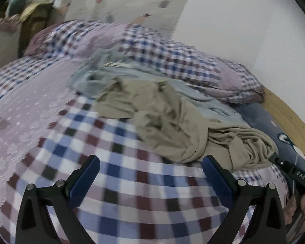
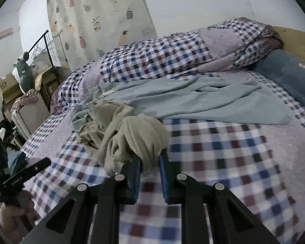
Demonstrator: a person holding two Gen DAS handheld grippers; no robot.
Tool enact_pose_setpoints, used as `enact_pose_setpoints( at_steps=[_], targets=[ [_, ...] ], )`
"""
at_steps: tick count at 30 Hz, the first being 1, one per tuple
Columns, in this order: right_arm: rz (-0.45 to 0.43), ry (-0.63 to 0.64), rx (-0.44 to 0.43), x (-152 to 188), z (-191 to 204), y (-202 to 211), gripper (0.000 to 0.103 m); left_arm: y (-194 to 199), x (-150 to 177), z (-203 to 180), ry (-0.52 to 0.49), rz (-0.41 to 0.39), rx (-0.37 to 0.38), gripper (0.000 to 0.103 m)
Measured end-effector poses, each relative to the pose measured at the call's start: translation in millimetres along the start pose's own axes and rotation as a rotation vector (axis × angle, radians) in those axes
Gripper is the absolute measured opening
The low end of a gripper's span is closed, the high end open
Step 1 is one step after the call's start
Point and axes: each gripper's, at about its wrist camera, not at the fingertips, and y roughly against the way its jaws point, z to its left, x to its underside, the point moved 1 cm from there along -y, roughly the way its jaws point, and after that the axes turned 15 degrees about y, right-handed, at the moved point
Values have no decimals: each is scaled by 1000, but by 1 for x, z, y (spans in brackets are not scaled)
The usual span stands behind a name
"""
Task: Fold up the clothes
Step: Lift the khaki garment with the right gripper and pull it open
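We see the khaki garment (image 2: 132,134) crumpled on the checked bed (image 2: 223,152), its near end bunched and pinched between the blue pads of our right gripper (image 2: 150,159). Behind the garment lies a grey-blue cloth (image 2: 193,99), touching it. Our left gripper (image 1: 150,160) hangs spread above the bed, just beside the garment (image 1: 172,118).

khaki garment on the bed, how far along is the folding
Barely started. Nothing looks folded: the khaki garment lies crumpled on the checked bedspread, and the grey-blue garment behind it is spread loose. In hand: the right tool is shut on a bunch of the khaki cloth. The left tool is open and holds nothing. Spreading flat and every fold remain.
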Motion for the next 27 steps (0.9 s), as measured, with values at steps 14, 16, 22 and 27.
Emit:
enact_pose_setpoints(
  at_steps=[14,16,22,27],
  targets=[
    [153,-107,-35,68,-55,-25,20,-23,53,-80,-205,66,140,102],
    [149,-115,-43,69,-57,-25,21,-28,56,-85,-221,73,137,102],
    [158,-139,-65,67,-58,-28,22,-44,67,-100,-249,99,113,93],
    [154,-127,-74,63,-57,-27,23,-58,75,-112,-304,106,66,78]
  ],
)
